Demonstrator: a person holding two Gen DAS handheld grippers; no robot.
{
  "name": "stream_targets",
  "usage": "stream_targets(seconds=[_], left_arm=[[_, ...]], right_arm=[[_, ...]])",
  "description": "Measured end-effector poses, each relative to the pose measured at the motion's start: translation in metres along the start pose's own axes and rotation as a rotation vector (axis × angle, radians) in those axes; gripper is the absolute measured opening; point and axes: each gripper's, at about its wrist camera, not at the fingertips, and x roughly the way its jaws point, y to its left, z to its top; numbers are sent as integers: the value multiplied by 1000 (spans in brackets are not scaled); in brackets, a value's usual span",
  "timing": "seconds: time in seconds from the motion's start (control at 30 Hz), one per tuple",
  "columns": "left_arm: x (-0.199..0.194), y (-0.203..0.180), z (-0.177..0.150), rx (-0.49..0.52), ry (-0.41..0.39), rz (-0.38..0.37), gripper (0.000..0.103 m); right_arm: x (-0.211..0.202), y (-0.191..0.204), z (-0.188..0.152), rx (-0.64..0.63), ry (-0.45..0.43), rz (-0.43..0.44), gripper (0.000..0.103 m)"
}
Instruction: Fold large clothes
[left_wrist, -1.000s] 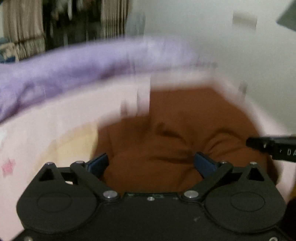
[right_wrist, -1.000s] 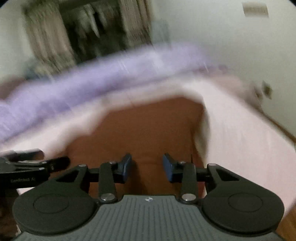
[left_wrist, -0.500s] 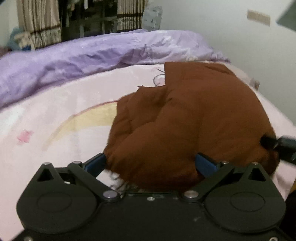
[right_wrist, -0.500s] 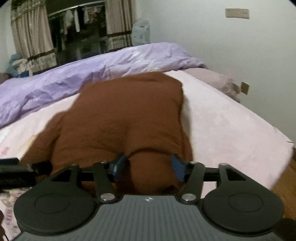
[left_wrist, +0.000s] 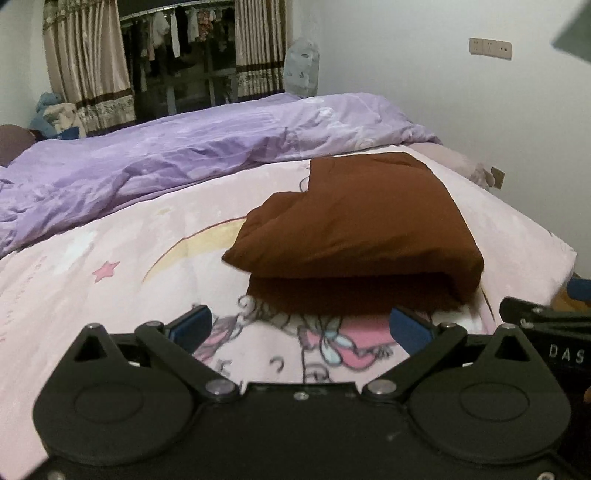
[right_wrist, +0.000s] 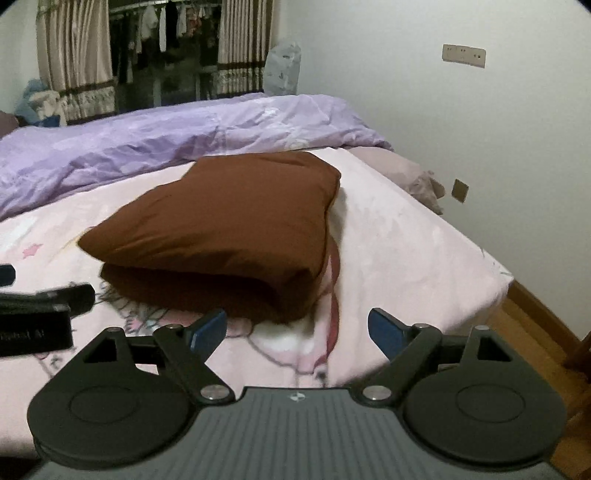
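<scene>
Change: both grippers are now lying back from the brown garment (left_wrist: 354, 225), which was between their fingers half a second ago; it is now lying folded on the pink sheet (left_wrist: 110, 295).
Left gripper (left_wrist: 301, 328): jaws are standing wide apart, holding nothing; the garment's near edge is sitting just ahead, apart from the blue fingertips (left_wrist: 192, 325).
Garment: it is resting doubled over, upper layer overhanging the lower, near the bed's right side.
Right gripper (right_wrist: 297, 328): jaws are spread, holding nothing; the garment's near corner is lying just beyond its left fingertip.
Far side: purple duvet (right_wrist: 166, 136) is bunching behind the garment.
Right edge: sheet is dropping toward the wooden floor (right_wrist: 528, 325).
</scene>
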Motion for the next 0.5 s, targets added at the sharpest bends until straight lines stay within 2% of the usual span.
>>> stream_targets(seconds=[0.17,0.5], left_arm=[[-22,-14,-14,2,-15,2,103],[-28,-30,-19,31,-31,-15,103]], right_arm=[[-15,-5,-14,21,-11,28,101],[-28,-4,-24,25,-28,20,101]])
